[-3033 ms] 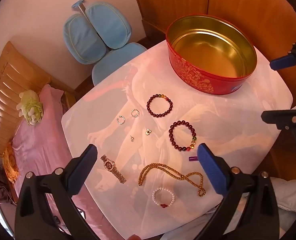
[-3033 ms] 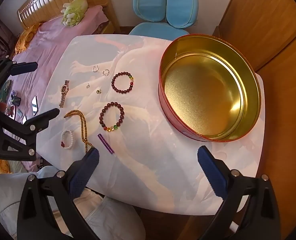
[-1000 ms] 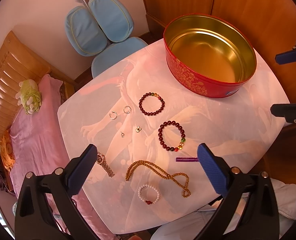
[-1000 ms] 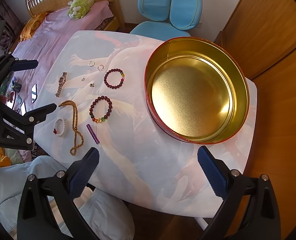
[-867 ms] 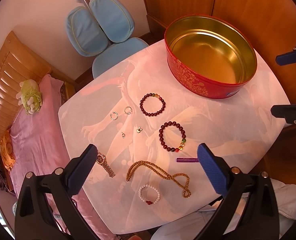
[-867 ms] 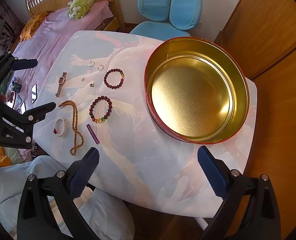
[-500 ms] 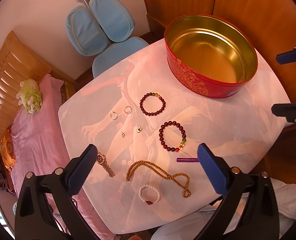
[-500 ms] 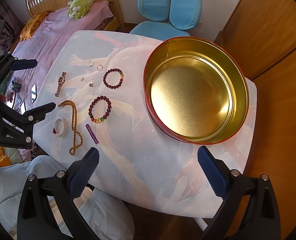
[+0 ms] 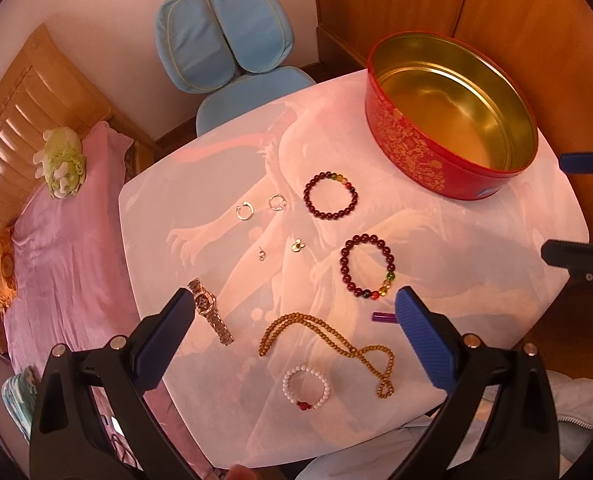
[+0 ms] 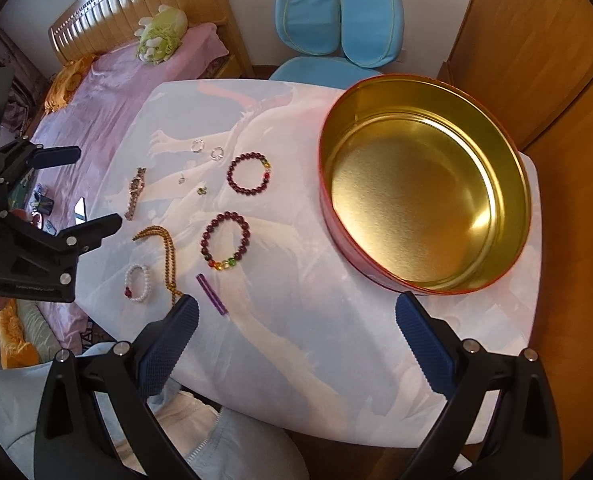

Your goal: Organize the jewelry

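Item: left gripper (image 9: 294, 312) & right gripper (image 10: 296, 312), both spread wide, holding nothing. 8-odd jewelry pcs lie loose on table (image 10: 304, 344); tin (image 10: 424, 184) apparently empty. Step: start w/ nearest white bracelet (image 9: 306, 387), pinch its bead strand. Vs 0.5 s ago: layout unchanged.

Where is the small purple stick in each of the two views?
Left wrist: purple stick, right of centre, partly hidden behind the hand-held gripper's right finger.
Right wrist: purple stick, lower left of centre, fully visible.
Shared landmark: the dark red bracelet with coloured beads lies beside it.
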`<state>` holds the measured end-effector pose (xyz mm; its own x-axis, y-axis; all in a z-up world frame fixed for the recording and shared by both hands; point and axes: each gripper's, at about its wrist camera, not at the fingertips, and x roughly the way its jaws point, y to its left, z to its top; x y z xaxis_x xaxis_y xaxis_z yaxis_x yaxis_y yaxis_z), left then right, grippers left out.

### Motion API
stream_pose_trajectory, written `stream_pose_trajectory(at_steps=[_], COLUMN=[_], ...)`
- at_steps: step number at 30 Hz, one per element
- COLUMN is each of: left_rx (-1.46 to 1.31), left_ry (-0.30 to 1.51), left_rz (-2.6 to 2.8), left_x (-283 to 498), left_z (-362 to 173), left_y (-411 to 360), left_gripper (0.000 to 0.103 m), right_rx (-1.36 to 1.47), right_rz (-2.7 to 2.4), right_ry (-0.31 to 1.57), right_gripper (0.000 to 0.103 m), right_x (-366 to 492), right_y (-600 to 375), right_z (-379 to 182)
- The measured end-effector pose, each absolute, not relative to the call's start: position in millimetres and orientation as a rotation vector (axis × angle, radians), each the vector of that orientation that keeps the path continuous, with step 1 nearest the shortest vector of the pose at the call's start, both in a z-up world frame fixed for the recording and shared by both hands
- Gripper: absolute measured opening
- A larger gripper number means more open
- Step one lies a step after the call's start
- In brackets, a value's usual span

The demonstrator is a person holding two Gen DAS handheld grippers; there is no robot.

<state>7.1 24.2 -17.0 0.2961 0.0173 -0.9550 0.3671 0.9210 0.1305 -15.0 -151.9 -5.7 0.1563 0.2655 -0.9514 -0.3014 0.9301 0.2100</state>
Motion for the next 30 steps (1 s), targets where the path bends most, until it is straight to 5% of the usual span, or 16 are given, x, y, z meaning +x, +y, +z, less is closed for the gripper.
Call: stream_pose_trajectory(at_steps=[13, 30], left_rx=[0.169, 0.201], left_ry=[1.378, 1.325], left_rz=[-0.129, -0.034], left_x=[9.3, 42.6], left_z=[-106.8, -163.1], left_y=[133.5, 167.7], left_gripper=[0.098, 0.098], right_rx=[0.024, -0.016], right_rz=[0.466, 0.303], right_ry=[1.342, 1.351], right_gripper=[0.099, 0.099], right_x=[-18.1, 11.1], right_y=[-84.6, -66.4], right_z=[-71.0, -135.3])
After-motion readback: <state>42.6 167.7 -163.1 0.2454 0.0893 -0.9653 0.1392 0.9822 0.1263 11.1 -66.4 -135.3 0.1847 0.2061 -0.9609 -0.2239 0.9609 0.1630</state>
